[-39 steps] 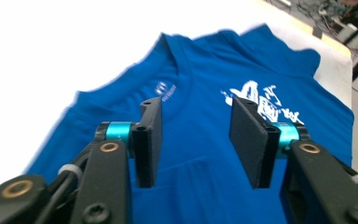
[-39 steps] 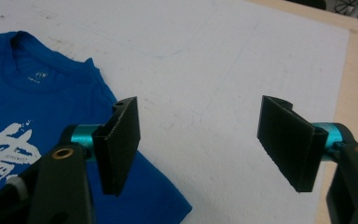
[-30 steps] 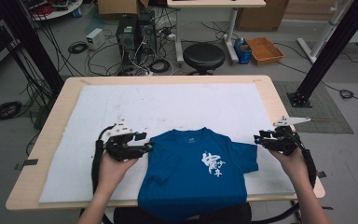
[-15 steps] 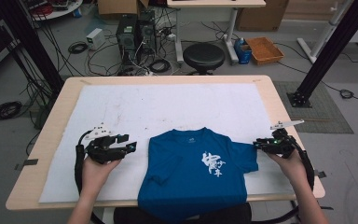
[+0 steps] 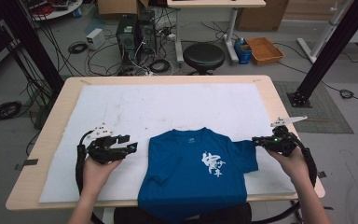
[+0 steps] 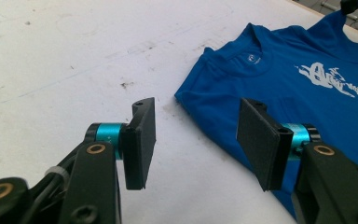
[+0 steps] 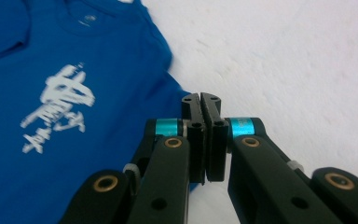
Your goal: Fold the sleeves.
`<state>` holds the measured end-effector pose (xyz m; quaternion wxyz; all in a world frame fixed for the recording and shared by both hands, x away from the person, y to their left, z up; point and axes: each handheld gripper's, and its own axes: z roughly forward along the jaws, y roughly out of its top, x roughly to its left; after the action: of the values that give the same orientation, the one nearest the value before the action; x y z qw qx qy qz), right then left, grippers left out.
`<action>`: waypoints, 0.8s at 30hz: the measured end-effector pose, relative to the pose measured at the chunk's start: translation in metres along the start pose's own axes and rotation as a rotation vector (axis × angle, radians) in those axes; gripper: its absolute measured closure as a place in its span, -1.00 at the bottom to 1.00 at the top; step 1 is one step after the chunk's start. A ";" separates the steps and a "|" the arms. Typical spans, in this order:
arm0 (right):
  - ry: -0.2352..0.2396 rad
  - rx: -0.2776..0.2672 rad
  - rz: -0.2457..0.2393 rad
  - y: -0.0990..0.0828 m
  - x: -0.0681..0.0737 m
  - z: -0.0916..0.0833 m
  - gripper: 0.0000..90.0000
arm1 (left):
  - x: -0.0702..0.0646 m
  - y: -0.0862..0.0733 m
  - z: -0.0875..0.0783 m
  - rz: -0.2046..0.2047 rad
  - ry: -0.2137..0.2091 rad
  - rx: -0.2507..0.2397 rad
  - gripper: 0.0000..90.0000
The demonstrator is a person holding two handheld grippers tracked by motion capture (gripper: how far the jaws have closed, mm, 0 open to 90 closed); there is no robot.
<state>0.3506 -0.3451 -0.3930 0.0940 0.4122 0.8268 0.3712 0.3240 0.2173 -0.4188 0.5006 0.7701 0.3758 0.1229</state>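
Two hand-held grippers flanking a blue T-shirt [image 5: 196, 172] on the bench [image 5: 279, 100].
Left hand-held gripper [image 5: 129, 147] is gaping empty; right hand-held gripper [image 5: 256, 140] has just been closing, seemingly pinching the sleeve edge.

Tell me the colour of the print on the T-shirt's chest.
White, on the blue T-shirt; clearest in the left gripper view.

One blue T-shirt [image 5: 196, 172] lies on one white mat [image 5: 168, 107] covering one wooden table [image 5: 275, 98]. Two hand-held grippers, left [image 5: 129, 144] and right [image 5: 257, 140]. Beyond the table: one black round stool [image 5: 203, 56], one orange tray [image 5: 264, 50], two computer towers [image 5: 134, 33]
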 end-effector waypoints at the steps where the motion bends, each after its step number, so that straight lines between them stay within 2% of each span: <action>1: 0.000 -0.003 -0.012 0.003 0.004 -0.001 1.00 | 0.000 0.000 0.001 -0.005 0.000 0.003 0.05; 6: 0.003 0.003 -0.061 0.020 0.038 0.001 1.00 | 0.000 -0.001 0.004 -0.005 -0.005 0.014 0.05; 7: 0.003 0.003 -0.061 0.020 0.038 0.001 1.00 | 0.000 -0.001 0.004 -0.005 -0.009 0.013 0.05; 9: 0.000 -0.001 -0.090 0.028 0.055 0.004 1.00 | 0.000 0.000 0.005 -0.004 -0.012 0.015 0.05; 10: -0.004 0.001 -0.112 0.034 0.069 0.007 1.00 | 0.000 0.000 0.005 -0.003 -0.014 0.015 0.05; 15: -0.018 0.022 -0.171 0.048 0.100 0.026 0.99 | 0.000 0.000 0.006 -0.009 -0.023 0.021 0.05; 20: -0.008 0.052 -0.210 0.052 0.121 0.054 0.99 | 0.000 -0.001 0.007 -0.010 -0.030 0.029 0.05; 21: -0.008 0.052 -0.210 0.052 0.121 0.054 0.99 | 0.000 -0.001 0.007 -0.010 -0.030 0.029 0.05; 22: -0.004 0.051 -0.228 0.051 0.127 0.063 0.98 | 0.000 -0.001 0.008 -0.010 -0.033 0.032 0.05; 24: 0.004 0.034 -0.239 0.050 0.131 0.067 0.89 | -0.001 -0.001 0.010 -0.009 -0.033 0.034 0.05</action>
<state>0.3283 -0.1912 -0.3861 0.1288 0.3115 0.8763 0.3441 0.3283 0.2103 -0.4242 0.4939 0.7788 0.3731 0.1016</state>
